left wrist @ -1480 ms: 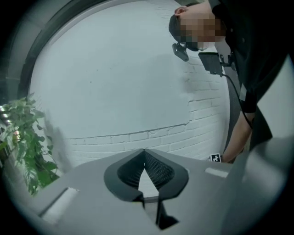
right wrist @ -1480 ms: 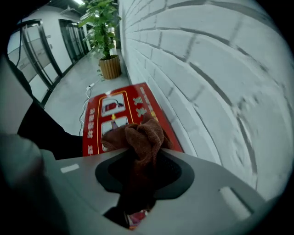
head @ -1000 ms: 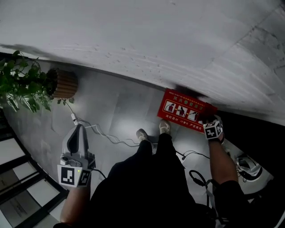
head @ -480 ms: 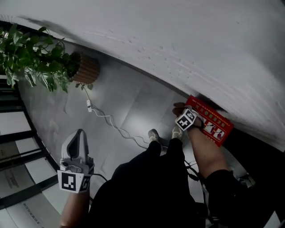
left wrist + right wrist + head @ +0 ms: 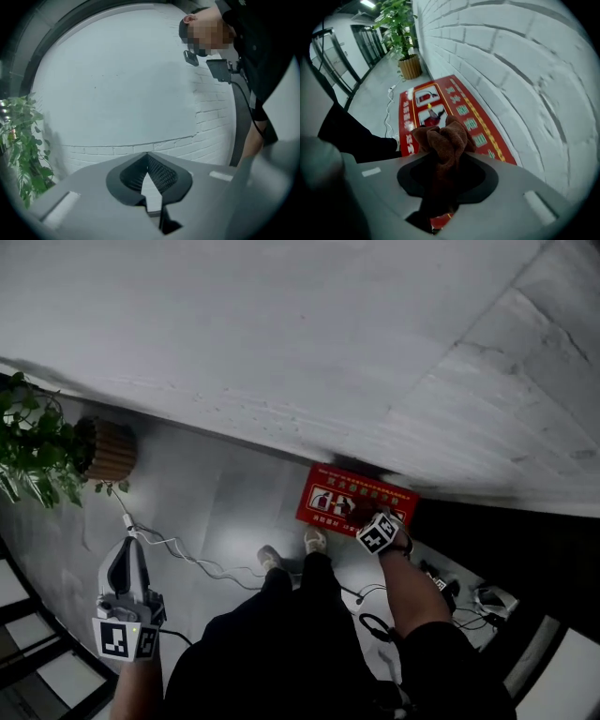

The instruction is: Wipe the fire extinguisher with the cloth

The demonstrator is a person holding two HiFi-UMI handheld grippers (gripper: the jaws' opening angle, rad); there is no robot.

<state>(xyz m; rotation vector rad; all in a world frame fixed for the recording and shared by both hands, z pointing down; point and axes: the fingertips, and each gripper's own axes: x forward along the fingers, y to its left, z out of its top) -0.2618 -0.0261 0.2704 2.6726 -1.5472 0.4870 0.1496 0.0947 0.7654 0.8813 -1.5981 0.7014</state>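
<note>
A red fire extinguisher box with printed pictograms lies on the floor against the white brick wall. My right gripper points steeply down over its near right part. In the right gripper view that gripper is shut on a bunched brown cloth, which bulges out past the jaws just above the red box. Whether the cloth touches the box I cannot tell. My left gripper hangs far off at the lower left. In the left gripper view it faces the wall with its tips together and nothing between them.
A potted plant in a ribbed brown pot stands by the wall at the left. A white cable runs over the grey floor. The person's shoes are beside the box. Black cables and small devices lie at the right.
The right gripper with the cloth swept from the red box's right end to its left end and back toward the right. The head view swung with it. The left gripper stayed low at the left.
</note>
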